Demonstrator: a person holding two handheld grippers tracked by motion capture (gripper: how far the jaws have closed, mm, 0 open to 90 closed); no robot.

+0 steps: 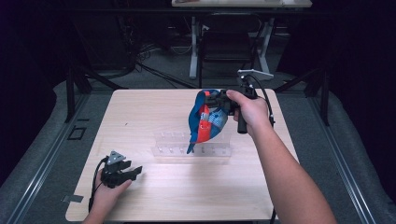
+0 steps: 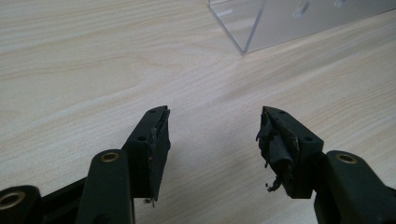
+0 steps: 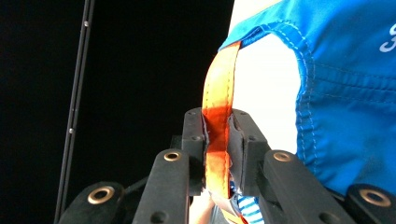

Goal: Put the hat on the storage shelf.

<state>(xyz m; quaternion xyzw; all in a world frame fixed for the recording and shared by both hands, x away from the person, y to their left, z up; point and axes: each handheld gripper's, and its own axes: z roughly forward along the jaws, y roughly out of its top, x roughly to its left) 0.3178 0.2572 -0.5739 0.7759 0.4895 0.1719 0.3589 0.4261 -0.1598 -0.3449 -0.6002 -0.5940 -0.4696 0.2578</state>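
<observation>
From above, the right gripper (image 1: 218, 101) was raised over the far half of the wooden table (image 1: 154, 196), carrying a small blue garment (image 1: 205, 119) with an orange strap (image 1: 203, 126) and a checked patch. The cloth hung down so that its lowest corner dangled just over a clear plastic rack (image 1: 191, 149) lying across the middle of the table. The left gripper (image 1: 128, 171) lay low near the front left corner, well apart from the rack and the cloth, its jaws spread with nothing between them.

In the left gripper view, the two black jaws stood wide apart over bare wood, the pad on one finger (image 2: 280, 144) looking frayed, and one corner of the clear rack (image 2: 261, 23) showed farther off.

In the right gripper view, the jaws were clamped tight on the orange strap (image 3: 218, 135), which ran up out of the pads to the blue fabric (image 3: 345, 107) with its stitched hem, hanging against a dark background.

To my eye the step in hand was carrying the garment to the rack, either to hang it there or lay it over. The next move would call for lowering the cloth steadily so the strap or hem met the rack where intended, keeping the grip firm until it settled, and perhaps bringing the idle left gripper in to spread the loose fabric.
</observation>
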